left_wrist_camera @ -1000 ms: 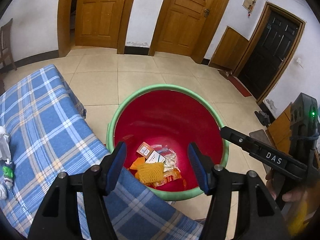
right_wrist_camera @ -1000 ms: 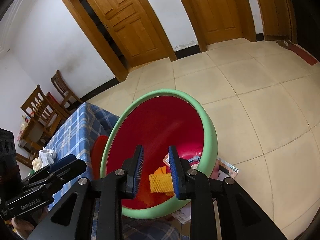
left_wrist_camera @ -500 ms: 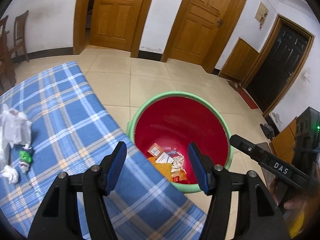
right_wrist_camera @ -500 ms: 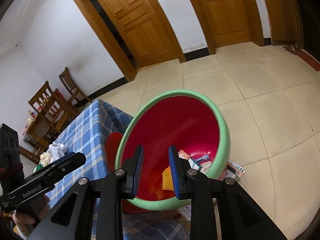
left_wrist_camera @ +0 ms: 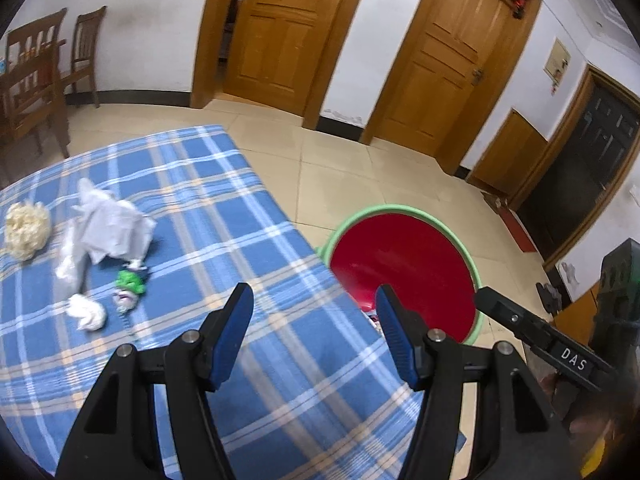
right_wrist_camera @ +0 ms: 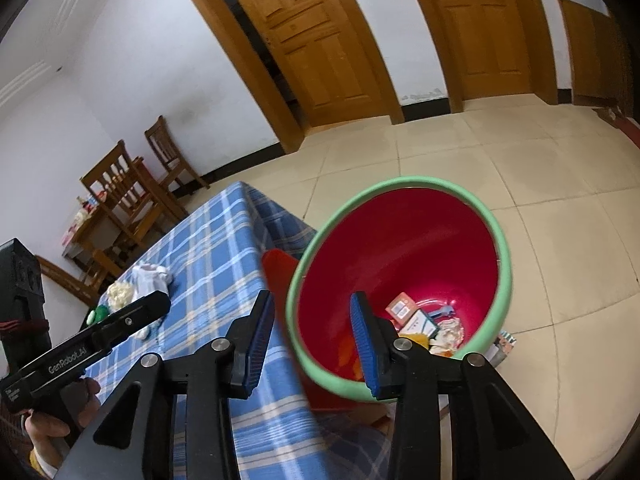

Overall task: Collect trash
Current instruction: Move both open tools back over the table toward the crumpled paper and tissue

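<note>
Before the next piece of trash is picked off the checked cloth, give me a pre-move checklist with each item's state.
1. Left gripper empty, jaws apart: ok.
2. Right gripper empty, its jaws having just been opening: ok.
3. Trash left on the tablecloth: white paper, small white wad, green scrap, pale fibrous clump: ok.
4. Red bin beside the table, mouth unobstructed: ok.
5. Earlier trash lies in the bin: ok.
6. Which piece goes next: cannot tell.
</note>
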`<action>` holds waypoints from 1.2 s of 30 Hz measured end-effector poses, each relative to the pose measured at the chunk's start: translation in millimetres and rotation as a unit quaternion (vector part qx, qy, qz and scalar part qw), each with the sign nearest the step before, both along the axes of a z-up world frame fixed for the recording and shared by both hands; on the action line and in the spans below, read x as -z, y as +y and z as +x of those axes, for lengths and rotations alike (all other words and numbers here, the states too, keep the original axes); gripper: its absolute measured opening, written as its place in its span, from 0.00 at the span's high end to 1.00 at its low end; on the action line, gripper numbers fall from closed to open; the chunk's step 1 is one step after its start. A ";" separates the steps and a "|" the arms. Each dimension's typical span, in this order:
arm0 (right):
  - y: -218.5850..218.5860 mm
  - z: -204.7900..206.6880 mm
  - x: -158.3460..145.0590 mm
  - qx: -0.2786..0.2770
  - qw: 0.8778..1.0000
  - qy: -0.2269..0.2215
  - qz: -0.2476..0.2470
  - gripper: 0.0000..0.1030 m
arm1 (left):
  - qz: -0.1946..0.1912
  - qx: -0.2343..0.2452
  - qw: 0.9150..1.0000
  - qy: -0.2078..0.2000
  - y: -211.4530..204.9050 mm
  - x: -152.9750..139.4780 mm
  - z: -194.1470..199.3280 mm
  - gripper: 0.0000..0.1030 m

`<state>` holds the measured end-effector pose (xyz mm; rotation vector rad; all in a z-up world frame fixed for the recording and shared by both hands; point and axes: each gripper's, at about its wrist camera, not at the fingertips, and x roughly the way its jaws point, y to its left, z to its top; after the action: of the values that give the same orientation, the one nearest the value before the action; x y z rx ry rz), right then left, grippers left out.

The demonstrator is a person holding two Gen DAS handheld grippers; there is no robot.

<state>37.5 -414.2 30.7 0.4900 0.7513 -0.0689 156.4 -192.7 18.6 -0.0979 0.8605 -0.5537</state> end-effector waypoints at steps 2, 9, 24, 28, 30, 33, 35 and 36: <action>6.9 2.2 -2.7 -0.007 1.000 0.000 0.000 0.61 | 0.000 -0.012 1.000 0.000 10.6 -1.5 -0.8 0.39; 33.2 13.1 -13.8 -0.038 0.999 -0.004 -0.009 0.60 | 0.000 -0.044 0.999 0.003 43.9 -3.4 4.3 0.39; 89.2 45.6 -26.8 -0.094 0.995 -0.004 -0.023 0.59 | 0.006 -0.094 0.996 -0.006 109.4 -12.3 19.4 0.39; 100.8 55.1 -28.2 -0.106 0.994 -0.005 -0.029 0.59 | 0.011 -0.105 0.994 -0.008 122.2 -12.9 25.9 0.39; 106.8 60.3 -28.1 -0.112 0.993 -0.004 -0.028 0.59 | 0.015 -0.110 0.994 -0.009 128.0 -12.9 29.1 0.39; 112.8 67.7 -28.5 -0.120 0.992 -0.004 -0.028 0.59 | 0.021 -0.116 0.993 -0.010 136.1 -13.1 36.3 0.39; 118.0 72.7 -28.5 -0.126 0.992 -0.004 -0.027 0.59 | 0.025 -0.121 0.992 -0.011 140.6 -13.0 41.0 0.39; 120.6 74.8 -28.3 -0.129 0.991 -0.004 -0.026 0.59 | 0.027 -0.122 0.992 -0.011 143.9 -13.0 43.0 0.39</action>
<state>112.4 -293.6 59.0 0.3398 0.7972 0.1531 199.4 -48.7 31.6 -0.1453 0.8265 -0.3018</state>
